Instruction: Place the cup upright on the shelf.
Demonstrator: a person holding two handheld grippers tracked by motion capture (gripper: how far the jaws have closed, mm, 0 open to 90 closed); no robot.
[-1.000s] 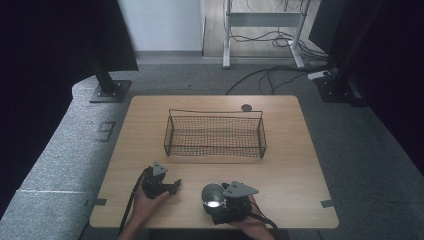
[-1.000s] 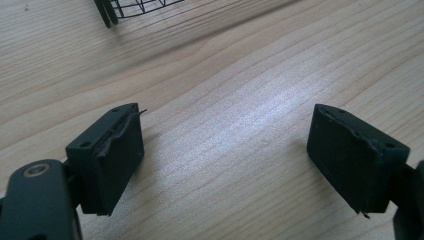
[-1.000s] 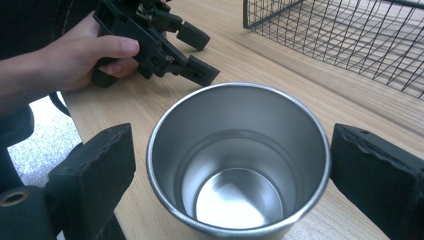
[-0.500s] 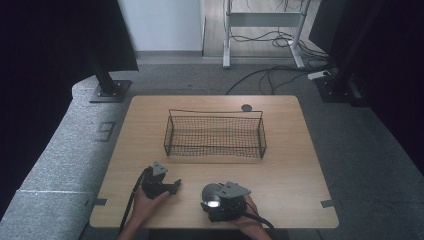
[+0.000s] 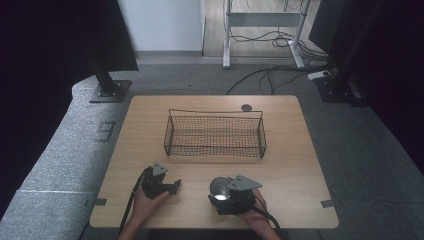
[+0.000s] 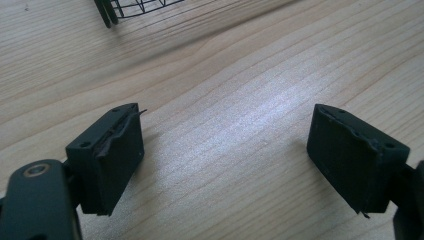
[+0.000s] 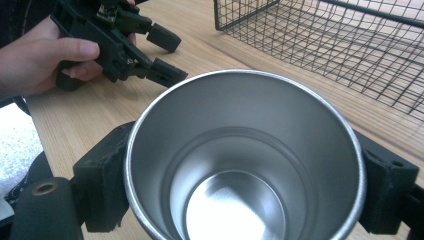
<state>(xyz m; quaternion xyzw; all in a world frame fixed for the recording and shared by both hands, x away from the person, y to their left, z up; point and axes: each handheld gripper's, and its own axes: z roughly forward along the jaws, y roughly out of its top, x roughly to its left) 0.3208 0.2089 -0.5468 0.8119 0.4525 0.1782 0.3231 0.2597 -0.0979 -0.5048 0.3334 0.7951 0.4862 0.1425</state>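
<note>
One steel cup, shiny, empty inside, sits betw. the two black jaws of the right gripper; jaws press its sides left & right, so the gripper is closed on the cup w/ the mouth facing the gripper's camera. In the high view the cup is at the near edge of the table, right of centre, round mouth up and toward the basket, grey three-cornered plate just beside it on top of the gripper. A hand holds that gripper from below, cable trailing off the near edge. One wire basket, black mesh, rectangular, stands mid-table, beyond the cup & apart from it; nothing seen in it. In the right gripper view the basket fills the upper right, near the cup rim but not touching. Left gripper rests near the table's front edge, left of the cup, well apart from it, held by the other hand; its two jaws are spread wide w/ nothing betw. them but bare wood, per the left gripper view. Same gripper shows in the right gripper view, jaws apart, hand wrapped round the body. One small dark round disc lies at the far table edge behind the basket; can't tell what it is. Two grippers, two hands, one cup, one basket in all.
</note>
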